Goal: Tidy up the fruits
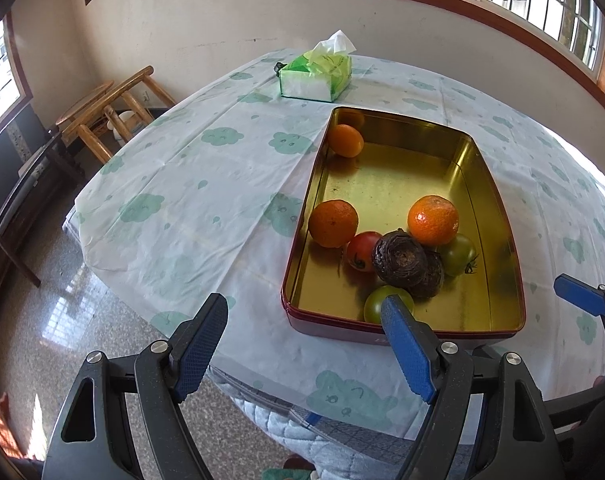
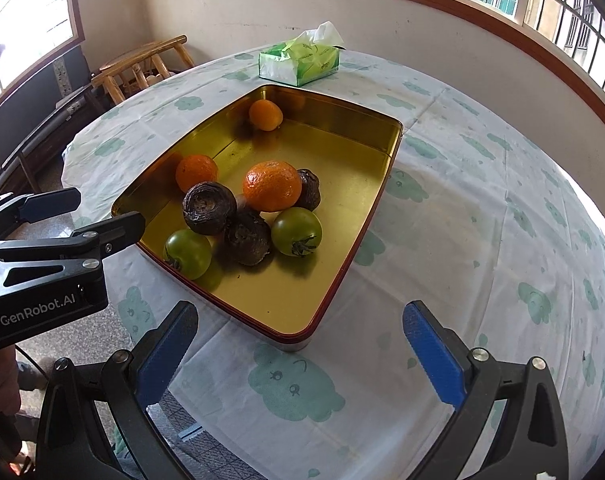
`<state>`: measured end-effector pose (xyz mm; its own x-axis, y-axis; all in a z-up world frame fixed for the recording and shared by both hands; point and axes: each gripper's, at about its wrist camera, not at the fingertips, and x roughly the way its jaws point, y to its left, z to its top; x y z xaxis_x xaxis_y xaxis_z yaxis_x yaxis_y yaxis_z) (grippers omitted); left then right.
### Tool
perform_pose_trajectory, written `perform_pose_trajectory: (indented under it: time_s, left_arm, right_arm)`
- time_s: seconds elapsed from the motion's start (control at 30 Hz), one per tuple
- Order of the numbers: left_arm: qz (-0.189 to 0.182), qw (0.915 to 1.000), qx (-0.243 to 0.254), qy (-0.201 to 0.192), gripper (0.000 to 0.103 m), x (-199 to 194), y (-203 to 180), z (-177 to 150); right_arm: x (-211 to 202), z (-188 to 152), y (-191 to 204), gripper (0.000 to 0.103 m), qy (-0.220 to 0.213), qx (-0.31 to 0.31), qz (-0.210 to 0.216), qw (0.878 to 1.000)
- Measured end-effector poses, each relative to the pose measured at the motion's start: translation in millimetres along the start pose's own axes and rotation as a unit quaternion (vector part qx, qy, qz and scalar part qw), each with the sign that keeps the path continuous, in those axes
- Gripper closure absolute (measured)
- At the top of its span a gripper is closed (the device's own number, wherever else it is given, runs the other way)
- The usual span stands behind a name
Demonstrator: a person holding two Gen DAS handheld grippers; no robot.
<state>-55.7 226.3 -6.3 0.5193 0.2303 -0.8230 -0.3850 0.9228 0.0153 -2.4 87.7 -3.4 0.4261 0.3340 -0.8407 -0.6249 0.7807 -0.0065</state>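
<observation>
— Where left wrist looks: left gripper [image 1: 304,320] spread fairly wide, holding nothing, near edge of gold tin [image 1: 498,208] on table [image 1: 190,168]. Fruits?
— All inside tin: small orange [image 1: 345,141] far left; two oranges, red tomato [image 1: 363,251], dark fruit [image 1: 399,258], green tomatoes near.
— From right wrist?
— Right gripper [image 2: 300,332] wide apart, empty, just near of tin [image 2: 342,184]. Tissue box [image 2: 300,62] beyond, far side.

Right tongs [image 2: 298,344] spread wide, empty, above tablecloth [image 2: 462,220]; fruit clustered in gold tin [image 2: 342,184].
</observation>
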Motion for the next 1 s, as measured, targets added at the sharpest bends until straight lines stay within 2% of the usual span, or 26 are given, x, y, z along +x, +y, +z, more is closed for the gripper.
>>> perform_pose_trajectory:
  time_s: [0.9, 1.0]
  left_arm:
    - [-0.007, 0.9999, 0.014, -0.007, 0.024, -0.2, -9.2, 1.4]
    - [-0.016, 0.9998, 0.011, -0.006, 0.024, -0.8, -8.3, 2.4]
  right_arm:
    - [9.1, -1.9, 5.2, 0.001, 0.013, -0.003, -0.001, 1.000]
    - [9.5, -2.4, 5.1, 0.001, 0.013, -0.002, -0.001, 1.000]
